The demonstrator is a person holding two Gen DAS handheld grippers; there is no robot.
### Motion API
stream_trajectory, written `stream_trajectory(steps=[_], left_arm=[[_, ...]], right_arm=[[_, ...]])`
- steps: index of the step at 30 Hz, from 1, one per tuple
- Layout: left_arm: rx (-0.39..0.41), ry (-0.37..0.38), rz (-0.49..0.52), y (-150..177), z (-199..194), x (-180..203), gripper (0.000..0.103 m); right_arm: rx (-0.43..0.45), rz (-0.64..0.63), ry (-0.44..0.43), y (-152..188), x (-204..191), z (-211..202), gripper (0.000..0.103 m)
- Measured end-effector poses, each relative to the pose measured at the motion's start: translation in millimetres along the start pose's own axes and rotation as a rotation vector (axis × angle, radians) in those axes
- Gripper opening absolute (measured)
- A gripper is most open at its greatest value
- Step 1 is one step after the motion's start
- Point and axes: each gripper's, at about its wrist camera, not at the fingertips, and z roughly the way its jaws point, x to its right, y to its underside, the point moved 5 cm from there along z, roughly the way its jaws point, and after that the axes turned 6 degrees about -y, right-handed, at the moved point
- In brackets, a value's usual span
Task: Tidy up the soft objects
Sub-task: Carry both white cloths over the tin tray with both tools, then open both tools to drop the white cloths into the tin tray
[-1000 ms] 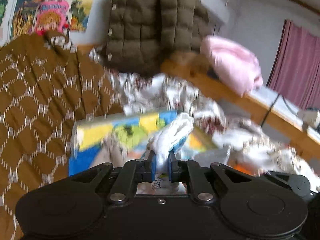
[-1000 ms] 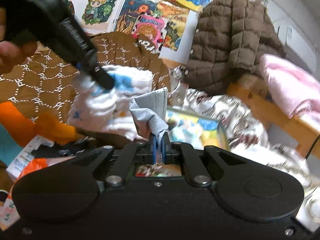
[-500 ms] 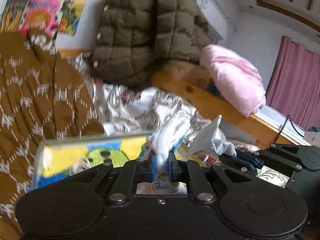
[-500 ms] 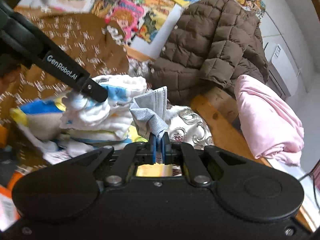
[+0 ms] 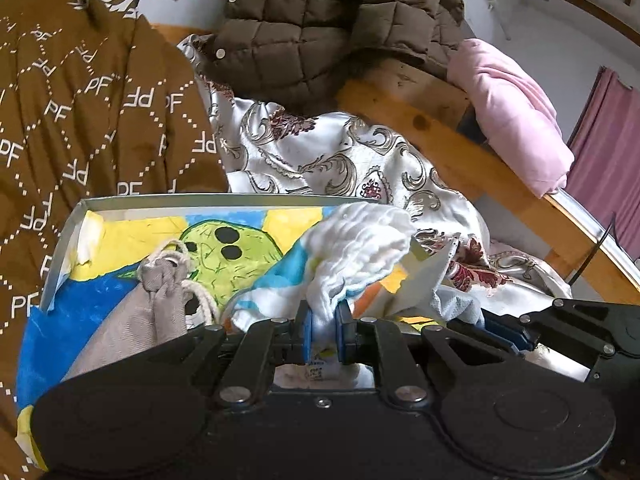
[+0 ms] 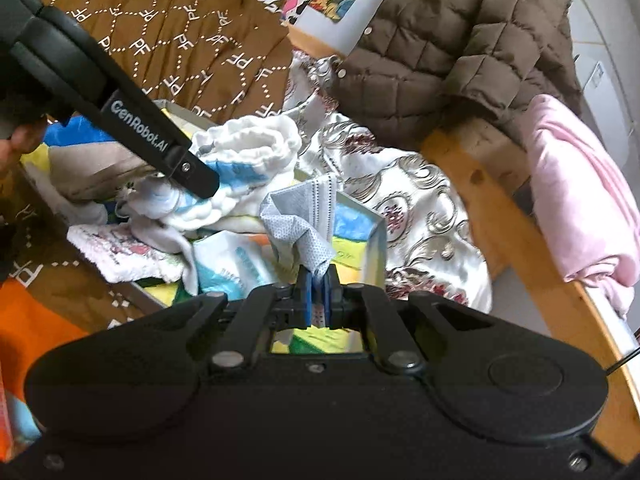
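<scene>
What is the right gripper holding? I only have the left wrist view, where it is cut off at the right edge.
Observer: The right gripper is shut on a pleated grey-blue face mask, close to a corner of the tray.
Operator: Anything beneath my white towel that I cannot see?
Observer: Yes, a white cloth with a pink print lies at the tray's edge, below the white towel.

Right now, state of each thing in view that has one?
left gripper: shut on white cloth
white cloth: bunched, held over the tray
right gripper: shut on face mask
face mask: crumpled, held upright
tray: open-topped, holds soft items
drawstring pouch: cinched, lying in tray
</scene>
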Motion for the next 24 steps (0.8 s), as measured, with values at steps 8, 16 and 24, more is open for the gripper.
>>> stream_trajectory(steps=[8, 16, 24], left_arm=[[-0.018, 0.001, 0.021, 2.7, -8.0, 4.1, 0.02], [-0.04, -0.007, 0.015, 5.1, -20.8, 1.8, 0.039], [-0.017, -0.044, 0.024, 4.5, -42.2, -3.6, 0.059]], right_arm=[[0.006, 0.039, -0.026, -1.9, 5.6, 2.9, 0.016], [0.014, 0.029, -0.053, -5.3, -1.2, -5.4, 0.035], [0.035, 0.063, -0.056, -7.4, 0.1, -23.1, 0.051]])
